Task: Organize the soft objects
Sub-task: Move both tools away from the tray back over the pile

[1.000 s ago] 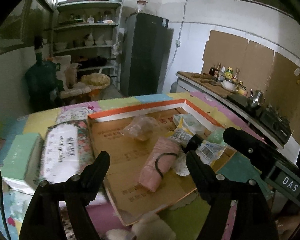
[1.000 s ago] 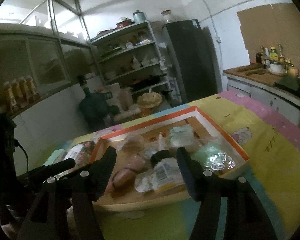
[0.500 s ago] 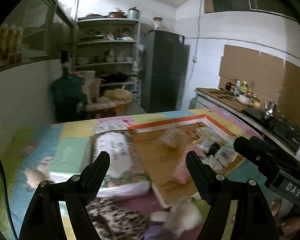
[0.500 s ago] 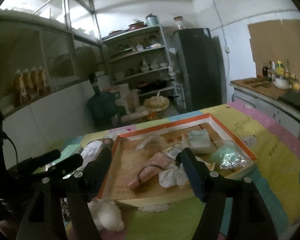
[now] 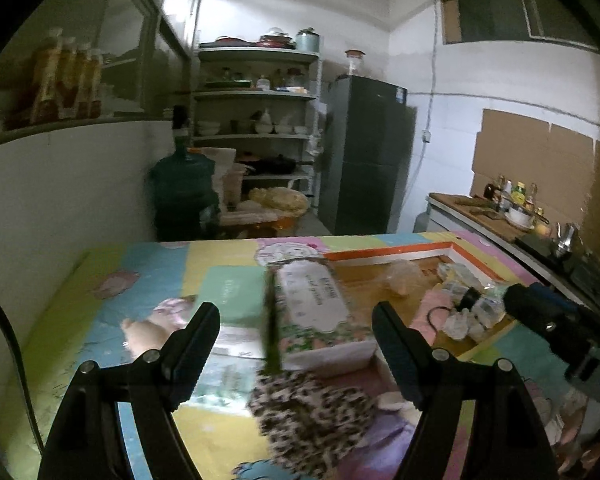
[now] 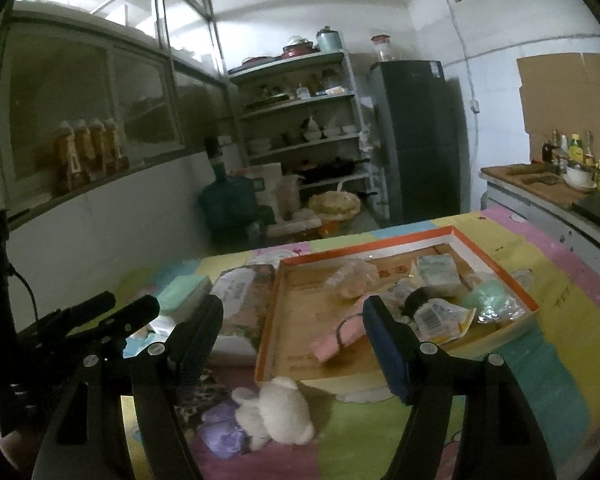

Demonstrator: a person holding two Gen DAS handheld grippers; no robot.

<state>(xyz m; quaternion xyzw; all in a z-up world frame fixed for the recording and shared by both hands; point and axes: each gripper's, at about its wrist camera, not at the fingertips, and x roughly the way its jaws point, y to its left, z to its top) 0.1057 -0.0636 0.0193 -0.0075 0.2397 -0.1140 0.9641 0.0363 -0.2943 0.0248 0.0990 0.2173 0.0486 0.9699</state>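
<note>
An orange-rimmed cardboard tray [image 6: 364, 246] lies on the colourful tablecloth and holds a pink rolled cloth [image 6: 336, 340] with a black band, clear bags and a green packet [image 6: 488, 304]. In front of it lie a white plush toy [image 6: 280, 408] and a purple cloth [image 6: 220, 432]. My right gripper [image 6: 292, 308] hangs open above them, holding nothing. My left gripper [image 5: 296, 316] is open and empty too. It hovers over a leopard-print cloth [image 5: 312, 412], with a floral tissue pack [image 5: 316, 300] and a mint pack [image 5: 232, 292] just beyond. The tray [image 5: 384, 254] lies to its right.
A small pale plush [image 5: 144, 336] lies at the left on the tablecloth. A white wall borders the table's left side. Beyond the table stand a water jug [image 6: 228, 204], shelves [image 6: 300, 100] and a dark fridge [image 6: 420, 140]. A counter [image 6: 540, 188] with bottles runs along the right.
Both grippers drew back from the tray, the left one swinging leftward as well. The leopard cloth, white plush and purple cloth came into view. The right jaws spread slightly wider.
</note>
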